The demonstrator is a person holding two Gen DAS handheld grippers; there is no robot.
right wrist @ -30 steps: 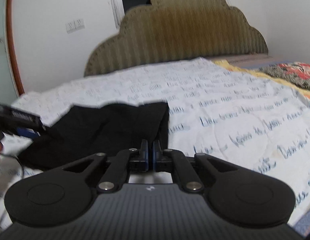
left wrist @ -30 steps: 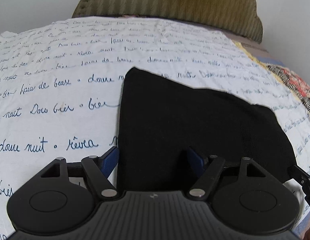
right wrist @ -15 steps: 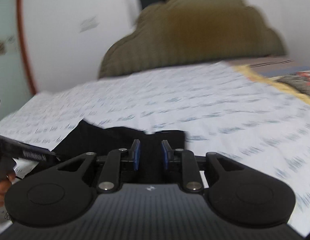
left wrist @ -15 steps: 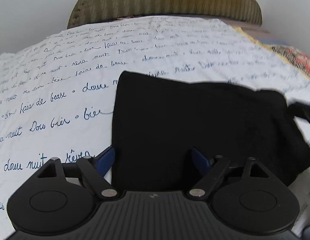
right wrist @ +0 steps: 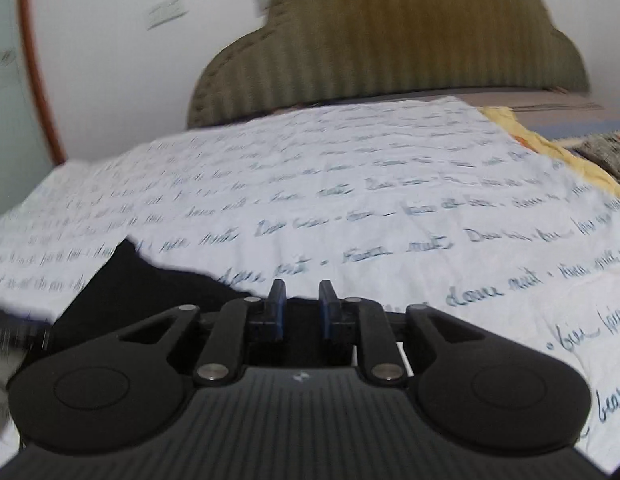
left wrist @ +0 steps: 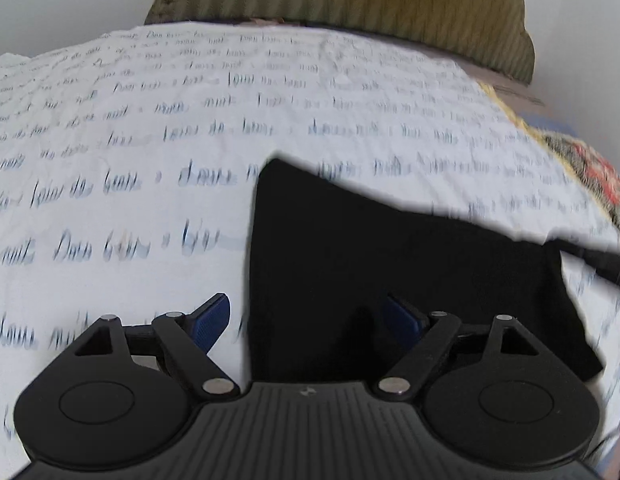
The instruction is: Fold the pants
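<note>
- Both grippers have shifted since a second ago: the right gripper [right wrist: 301, 306], then pinched shut low over the pants [left wrist: 390, 272], has swung out toward bare quilt and parted its jaws a little; the left gripper [left wrist: 307, 320] has widened slightly and drifted across the cloth.
- Left jaws stand wide and empty, straddling the pants' near left edge, one pad over the quilt [left wrist: 129, 152], one over black cloth.
- Right jaws show a narrow gap that is closing, with nothing between them.
- Pants lie as a dark, roughly folded slab on the quilt, near the bed's front, with the right gripper's tip reaching in at their far right corner in the left view.
- Risk, as a judgement: with neither gripper holding, loose upper layers could slide or spring open; a blind pinch on black cloth may catch only one layer, or snag the quilt beneath and drag it.
- Blur in both views suggests quick movement, which could skew the fold.
- Surface: a white quilt printed with blue script, soft and rumpled.
- Room: an olive scalloped headboard [right wrist: 390, 40], white walls, a patterned cover [left wrist: 590, 176] at the right.
</note>
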